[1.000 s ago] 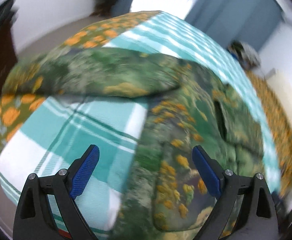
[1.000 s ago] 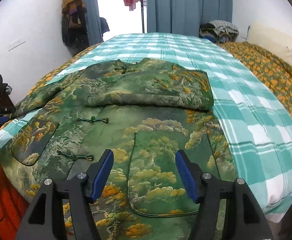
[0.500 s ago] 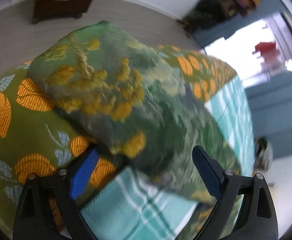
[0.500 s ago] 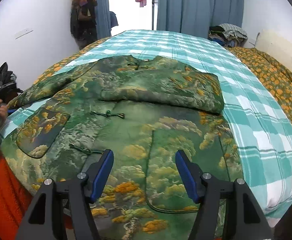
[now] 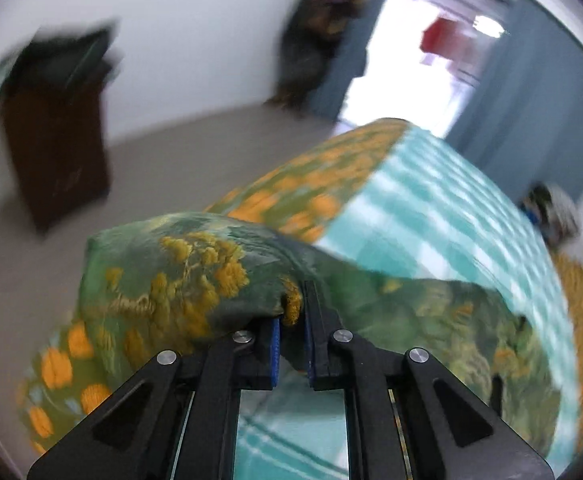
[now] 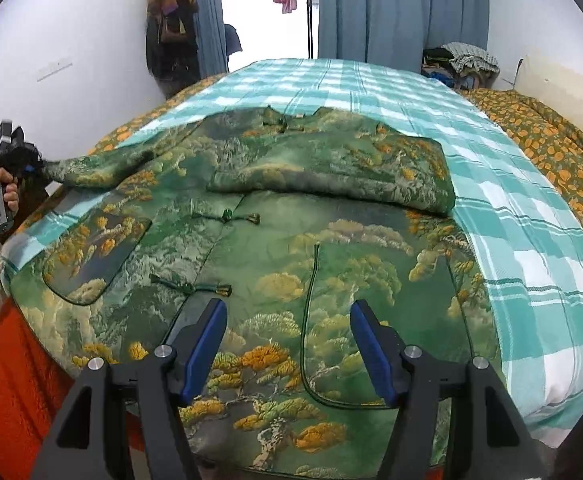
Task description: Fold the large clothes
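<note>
Both hand-held grippers were in play, but only one had work in it. My left hand-held gripper (image 5: 291, 312) had gone from wide open a second ago to clenched on the cuff end of the jacket's sleeve (image 5: 195, 276), and the brocade bunched out to the left of the pads. From the right wrist view I could see the same thing from across the bed: the left hand-held gripper (image 6: 27, 168) at the bed's left edge, my hand (image 6: 1, 192) round its handle, and the sleeve (image 6: 103, 164) stretched from the shoulder out to it.

A second ago that sleeve lay slack along the edge of the bed; now its end was pinched and lifted clear of the orange-flowered quilt (image 5: 299, 184). I took that to mean the sleeve fold had begun, with the carry across the body yet to come.

The green landscape-patterned jacket (image 6: 291, 240) lay front-up on the teal checked bedspread (image 6: 511, 216), collar towards the far curtains. Its other sleeve (image 6: 331, 172) was already folded across the chest, so this was the second of the two.

My right hand-held gripper (image 6: 289, 344) had not moved in that second. It hung released above the hem, jaws apart with nothing between them, and the right pocket seam ran up between its fingers.

The left wrist view was badly smeared, so how much cloth sat between the pads I could not tell.
</note>
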Motion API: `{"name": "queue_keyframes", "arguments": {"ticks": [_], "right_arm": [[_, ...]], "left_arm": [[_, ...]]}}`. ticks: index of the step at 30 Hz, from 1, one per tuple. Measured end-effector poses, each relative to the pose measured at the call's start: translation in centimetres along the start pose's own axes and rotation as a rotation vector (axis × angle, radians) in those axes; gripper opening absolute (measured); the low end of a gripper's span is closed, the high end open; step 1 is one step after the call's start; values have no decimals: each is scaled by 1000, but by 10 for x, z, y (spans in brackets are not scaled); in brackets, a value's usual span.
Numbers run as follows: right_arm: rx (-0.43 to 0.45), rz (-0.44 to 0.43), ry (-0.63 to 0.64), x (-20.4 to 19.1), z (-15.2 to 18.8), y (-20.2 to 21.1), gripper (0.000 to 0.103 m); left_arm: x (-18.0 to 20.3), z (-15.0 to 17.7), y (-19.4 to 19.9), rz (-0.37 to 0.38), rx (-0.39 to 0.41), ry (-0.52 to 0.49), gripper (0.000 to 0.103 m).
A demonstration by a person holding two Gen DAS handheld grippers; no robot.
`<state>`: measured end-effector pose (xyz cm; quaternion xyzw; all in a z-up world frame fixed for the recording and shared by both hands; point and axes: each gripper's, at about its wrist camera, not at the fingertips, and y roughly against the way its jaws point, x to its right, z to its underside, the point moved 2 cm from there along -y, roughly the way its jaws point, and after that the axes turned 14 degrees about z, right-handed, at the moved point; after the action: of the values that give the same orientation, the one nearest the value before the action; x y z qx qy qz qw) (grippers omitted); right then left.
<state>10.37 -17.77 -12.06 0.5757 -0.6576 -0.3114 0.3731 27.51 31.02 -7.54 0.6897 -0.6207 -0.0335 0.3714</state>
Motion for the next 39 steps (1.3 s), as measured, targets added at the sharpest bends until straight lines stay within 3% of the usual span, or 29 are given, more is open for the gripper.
{"name": "queue_keyframes", "arguments": {"ticks": [6,10,14,16,17,18,19,22,25,28,31,34,37,39], "right_arm": [[5,-6,-53,13,2,0,66],[18,5,-92,27,4,4,66],[13,18,-123,39,8,6,66],[13,25,-137,45,9,7,66],[14,26,-141,47,10,8,66],[16,29,-147,50,10,8,66],[17,33,-154,53,11,9,66],[13,44,-176,63,11,6,66],[-3,37,-198,71,5,-1,66],[-15,-32,-214,69,-18,-16,66],[-86,-222,-251,52,-62,-55,66],[-165,-320,-251,26,-94,-103,66],[-237,-313,-247,-6,-116,-153,65],[-267,-302,-238,-25,-123,-175,60]], "left_arm": [[147,-1,22,153,0,-387,7],[231,45,13,253,-69,-592,7],[278,106,-11,286,-175,-728,8],[289,139,-28,288,-268,-757,14],[290,156,-39,277,-324,-765,17],[290,167,-42,269,-361,-764,28],[288,175,-50,270,-395,-752,45],[263,190,-43,287,-439,-662,75],[233,190,-28,296,-449,-599,80],[210,196,-20,280,-457,-541,81],[190,197,-18,268,-453,-467,82],[170,196,-8,258,-455,-416,82],[159,190,1,253,-441,-400,82],[150,184,7,255,-426,-394,84]]}}
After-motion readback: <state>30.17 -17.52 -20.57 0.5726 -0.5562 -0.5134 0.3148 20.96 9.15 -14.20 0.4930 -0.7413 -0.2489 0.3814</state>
